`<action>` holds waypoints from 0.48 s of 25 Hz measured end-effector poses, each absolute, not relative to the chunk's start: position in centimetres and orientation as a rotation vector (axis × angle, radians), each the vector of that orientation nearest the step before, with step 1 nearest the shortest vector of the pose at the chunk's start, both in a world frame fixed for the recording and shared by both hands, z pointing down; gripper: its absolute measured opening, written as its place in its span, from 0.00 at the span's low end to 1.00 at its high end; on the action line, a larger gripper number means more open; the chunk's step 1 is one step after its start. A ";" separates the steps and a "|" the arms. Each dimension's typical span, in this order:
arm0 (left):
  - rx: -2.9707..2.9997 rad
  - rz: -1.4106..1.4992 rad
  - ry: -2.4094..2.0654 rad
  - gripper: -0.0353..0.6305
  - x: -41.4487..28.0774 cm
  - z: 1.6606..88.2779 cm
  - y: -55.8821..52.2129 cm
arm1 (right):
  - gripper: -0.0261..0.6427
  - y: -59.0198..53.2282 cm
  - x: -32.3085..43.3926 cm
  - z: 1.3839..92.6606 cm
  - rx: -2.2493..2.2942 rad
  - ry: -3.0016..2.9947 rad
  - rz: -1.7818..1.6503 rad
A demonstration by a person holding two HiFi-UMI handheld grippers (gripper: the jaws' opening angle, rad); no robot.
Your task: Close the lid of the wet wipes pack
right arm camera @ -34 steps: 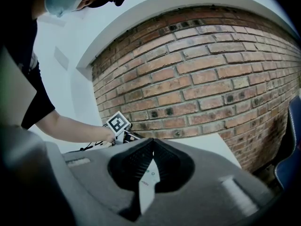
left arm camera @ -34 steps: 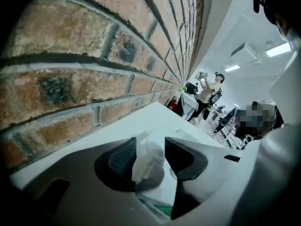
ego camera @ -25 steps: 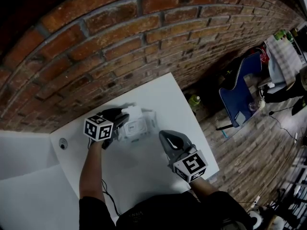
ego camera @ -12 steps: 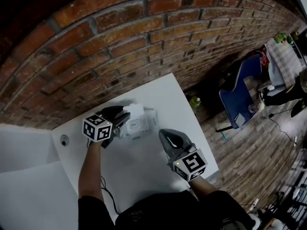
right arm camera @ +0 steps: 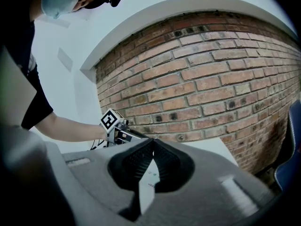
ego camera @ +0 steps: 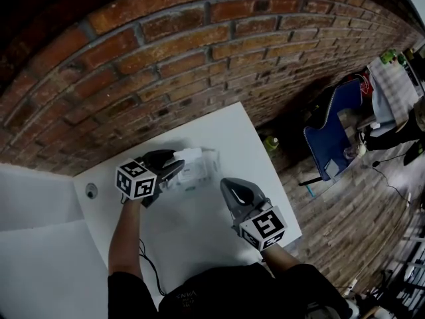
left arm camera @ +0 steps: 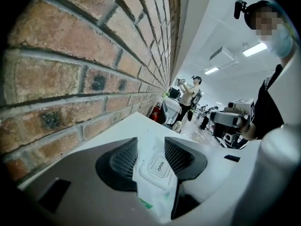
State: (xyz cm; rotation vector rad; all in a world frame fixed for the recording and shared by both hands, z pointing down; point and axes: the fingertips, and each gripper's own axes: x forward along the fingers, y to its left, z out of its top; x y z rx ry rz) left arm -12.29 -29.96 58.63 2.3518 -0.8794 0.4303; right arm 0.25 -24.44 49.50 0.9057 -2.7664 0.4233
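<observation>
White table point(ego camera: 192, 226) stood against a brick wall point(ego camera: 199, 45), with both grippers above it.
Left gripper point(ego camera: 174, 165) was clamped on the wet wipes pack point(ego camera: 197, 172), which sat toward the far edge of the table, close to the wall. Its lid point(left arm camera: 160, 166), marked OPEN, lay flat on the pack between the jaws. Right gripper point(ego camera: 229, 187) hung at the near right, apart from the pack, jaws pressed together at the tips.
</observation>
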 end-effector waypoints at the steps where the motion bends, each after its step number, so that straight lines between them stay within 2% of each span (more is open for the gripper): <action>1: 2.355 0.432 -0.874 0.33 -12.2 58.6 -29.8 | 0.04 -24.3 0.2 49.4 0.904 -2.765 0.426; 12: 2.400 0.400 -0.837 0.33 -11.0 56.8 -28.1 | 0.04 -23.6 0.2 48.5 0.899 -2.785 0.407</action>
